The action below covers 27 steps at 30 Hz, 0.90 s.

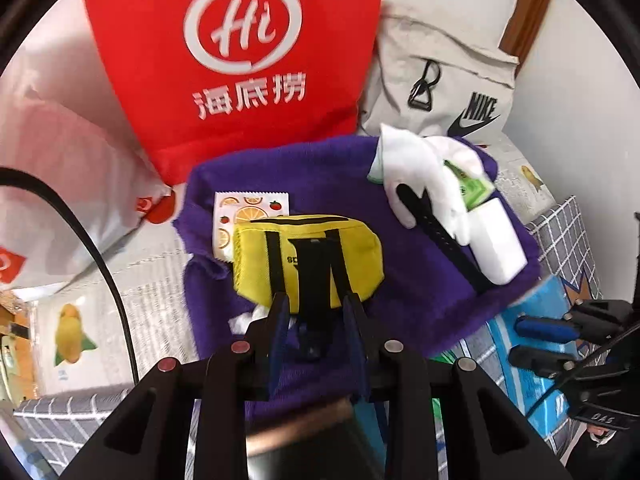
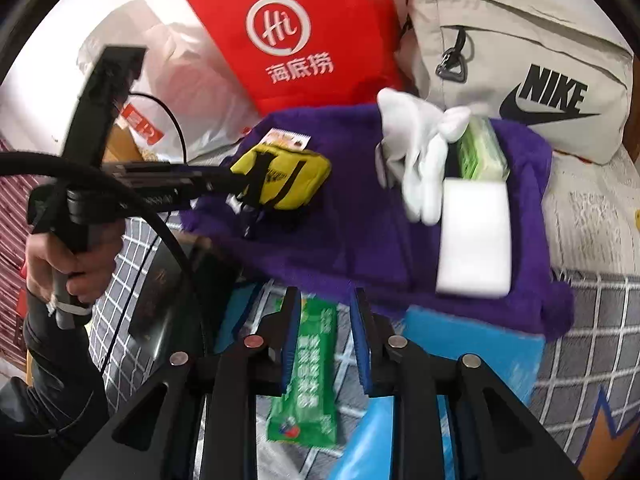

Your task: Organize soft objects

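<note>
Left wrist view: left gripper (image 1: pixel 316 300) part-open astride yellow pouch (image 1: pixel 308 260) strap; right gripper (image 2: pixel 326 300) part-open, empty.

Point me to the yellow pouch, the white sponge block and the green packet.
yellow pouch (image 1: pixel 308 260): left wrist view, front face.
white sponge block (image 2: pixel 474 236): right wrist view, top face.
green packet (image 2: pixel 310 376): right wrist view, printed middle.

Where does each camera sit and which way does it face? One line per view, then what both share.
Left wrist: on the left hand-held gripper, facing down at the yellow pouch on the purple towel; its fingers show, the right hand-held gripper at right.
Right wrist: on the right hand-held gripper, facing down over a green packet toward the towel; its fingers and the hand holding the left one show.
Both: pouch, towel, red bag.
</note>
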Each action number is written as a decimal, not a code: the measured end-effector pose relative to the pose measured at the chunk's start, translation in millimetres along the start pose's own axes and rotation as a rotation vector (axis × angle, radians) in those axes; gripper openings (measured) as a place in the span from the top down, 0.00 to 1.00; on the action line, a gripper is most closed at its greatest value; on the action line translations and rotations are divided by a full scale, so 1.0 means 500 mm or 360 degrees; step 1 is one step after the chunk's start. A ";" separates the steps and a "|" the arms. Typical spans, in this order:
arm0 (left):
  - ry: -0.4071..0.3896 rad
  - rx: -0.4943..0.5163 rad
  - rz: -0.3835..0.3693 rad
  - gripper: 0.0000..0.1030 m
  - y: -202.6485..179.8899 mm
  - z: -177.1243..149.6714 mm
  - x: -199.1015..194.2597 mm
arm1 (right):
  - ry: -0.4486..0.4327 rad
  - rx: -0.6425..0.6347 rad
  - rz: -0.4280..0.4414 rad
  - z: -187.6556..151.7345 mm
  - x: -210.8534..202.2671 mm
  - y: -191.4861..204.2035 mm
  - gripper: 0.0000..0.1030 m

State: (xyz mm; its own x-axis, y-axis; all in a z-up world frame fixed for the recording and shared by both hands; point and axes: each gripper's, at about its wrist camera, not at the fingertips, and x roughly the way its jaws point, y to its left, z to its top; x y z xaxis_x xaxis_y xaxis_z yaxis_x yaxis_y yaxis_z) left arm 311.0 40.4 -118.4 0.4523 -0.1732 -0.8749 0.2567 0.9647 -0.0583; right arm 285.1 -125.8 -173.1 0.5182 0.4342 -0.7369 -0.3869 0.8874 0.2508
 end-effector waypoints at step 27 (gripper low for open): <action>-0.0263 -0.0220 -0.0020 0.48 0.085 -0.317 -0.222 | 0.0308 -0.0385 -0.0512 -0.084 0.132 0.138 0.23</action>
State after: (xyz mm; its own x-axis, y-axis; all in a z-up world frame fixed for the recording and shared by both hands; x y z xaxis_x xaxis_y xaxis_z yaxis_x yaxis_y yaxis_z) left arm 136.5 132.0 -100.1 0.5868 -0.2044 -0.7835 0.1485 0.9784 -0.1441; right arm 260.7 -42.7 -230.6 0.4982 0.0844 -0.8630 -0.4086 0.9007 -0.1478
